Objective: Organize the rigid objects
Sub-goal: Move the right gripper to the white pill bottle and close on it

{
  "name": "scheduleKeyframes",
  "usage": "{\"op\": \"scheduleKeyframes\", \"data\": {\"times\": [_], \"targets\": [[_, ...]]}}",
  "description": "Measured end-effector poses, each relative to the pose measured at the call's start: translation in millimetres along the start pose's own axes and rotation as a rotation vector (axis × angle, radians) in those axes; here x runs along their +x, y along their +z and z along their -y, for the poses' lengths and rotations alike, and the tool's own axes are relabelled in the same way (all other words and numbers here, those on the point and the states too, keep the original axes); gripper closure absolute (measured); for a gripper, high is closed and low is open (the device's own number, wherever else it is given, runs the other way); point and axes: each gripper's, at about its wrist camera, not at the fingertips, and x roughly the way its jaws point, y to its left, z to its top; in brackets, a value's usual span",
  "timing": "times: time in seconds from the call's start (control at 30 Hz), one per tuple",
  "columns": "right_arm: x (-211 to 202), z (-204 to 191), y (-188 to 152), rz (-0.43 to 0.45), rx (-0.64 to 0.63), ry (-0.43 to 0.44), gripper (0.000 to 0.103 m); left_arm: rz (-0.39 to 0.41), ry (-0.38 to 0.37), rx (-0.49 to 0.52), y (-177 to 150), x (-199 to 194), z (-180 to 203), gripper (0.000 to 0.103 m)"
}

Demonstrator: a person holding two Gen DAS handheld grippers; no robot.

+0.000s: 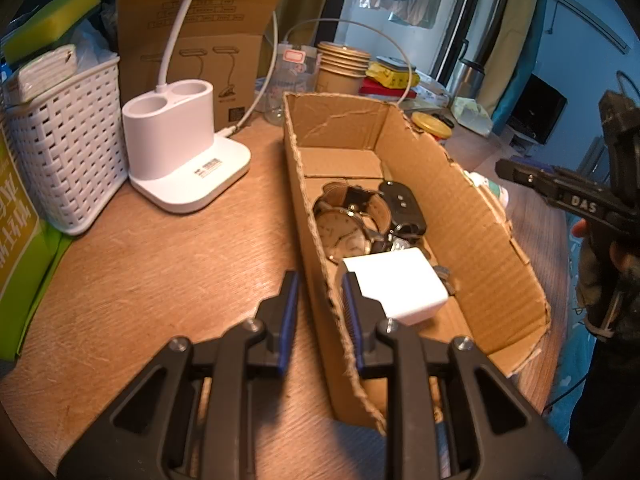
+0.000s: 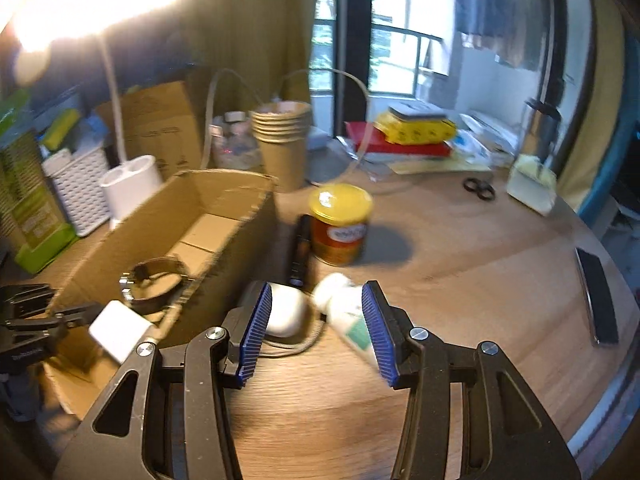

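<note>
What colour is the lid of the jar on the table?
Yellow. The jar lid shows best in the right wrist view, beside the box.

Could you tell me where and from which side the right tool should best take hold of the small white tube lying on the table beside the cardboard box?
Probably across the white tube's flattened body, below its round cap. It lies on its side, cap pointing away, so come from above with one finger each side. The right tool already stands open over it, and the white earbud case lies close beside, so keep clear of that.
</note>
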Motion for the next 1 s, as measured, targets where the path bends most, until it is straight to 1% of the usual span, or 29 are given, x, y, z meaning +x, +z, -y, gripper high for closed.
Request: {"op": "scheduleKeyframes", "data": {"times": [0.1,0.2,0.33,0.57,0.63,0.9,1.0], "targets": [[6,11,-4,-0.005,0.019,-0.031,0.052,0.0,0.0,0.0,0,0,0,0.08],[14,21,-8,-0.014,0.03,-0.064,0.044,0.0,0.0,0.0,0,0,0,0.08],[26,30,-13,-0.035,0.047,-0.076,0.043,0.0,0.0,0.0,0,0,0,0.08],[39,31,-19,-0.056,0.037,-0.073,0.041,0.0,0.0,0.0,0,0,0,0.08],[43,33,-20,-0.057,0.042,-0.065,0.033,0.0,0.0,0.0,0,0,0,0.08],[52,35,-23,-0.07,0.059,-0.036,0.033,0.0,0.0,0.0,0,0,0,0.08],[53,33,-24,-0.077,0.052,-0.056,0.033,0.0,0.0,0.0,0,0,0,0.08]]}}
